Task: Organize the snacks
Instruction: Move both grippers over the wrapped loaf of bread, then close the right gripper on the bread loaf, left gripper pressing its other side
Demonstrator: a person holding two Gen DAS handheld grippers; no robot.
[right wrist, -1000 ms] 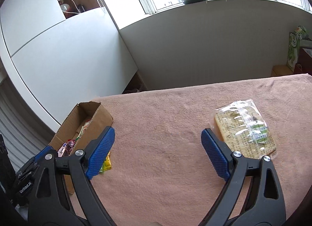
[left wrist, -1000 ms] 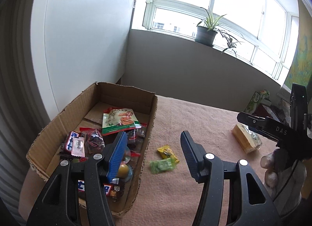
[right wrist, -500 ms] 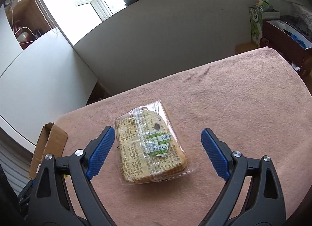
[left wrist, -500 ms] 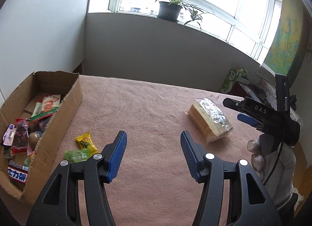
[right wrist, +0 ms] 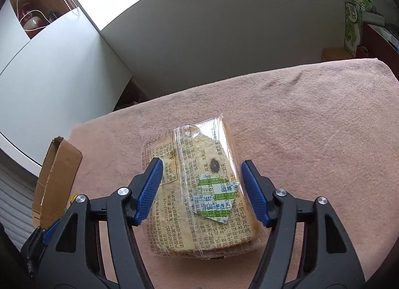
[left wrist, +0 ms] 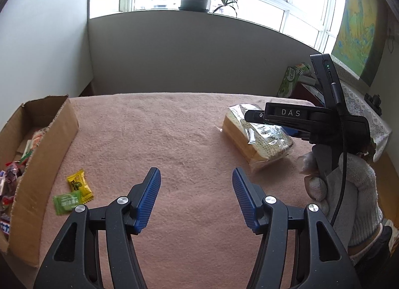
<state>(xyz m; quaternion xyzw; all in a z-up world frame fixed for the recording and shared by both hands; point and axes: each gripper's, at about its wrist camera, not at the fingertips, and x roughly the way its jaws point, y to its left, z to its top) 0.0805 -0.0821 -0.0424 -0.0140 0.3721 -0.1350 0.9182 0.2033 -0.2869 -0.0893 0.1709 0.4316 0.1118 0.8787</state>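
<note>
Now the right claw (right wrist: pixel 200 184) is wide open around the bread pack (right wrist: pixel 199 189), not touching. Left claw (left wrist: pixel 196 195) is open too, holding nothing, over bare worktop (left wrist: pixel 149 127).

A slab of sliced bread (right wrist: pixel 199 184) sealed in a clear printed wrapper lies flat on the pink cloth, a green-and-white label stuck on its top face, with one dark spot on the top slice. Well to its left, a yellow candy (left wrist: pixel 79 184) and a green candy (left wrist: pixel 67 201) lie on the cloth, touching each other, just beside the cardboard box (left wrist: pixel 49 144). The box sits open at the cloth's left edge, with assorted wrapped snacks (left wrist: pixel 10 176) piled inside.
</note>
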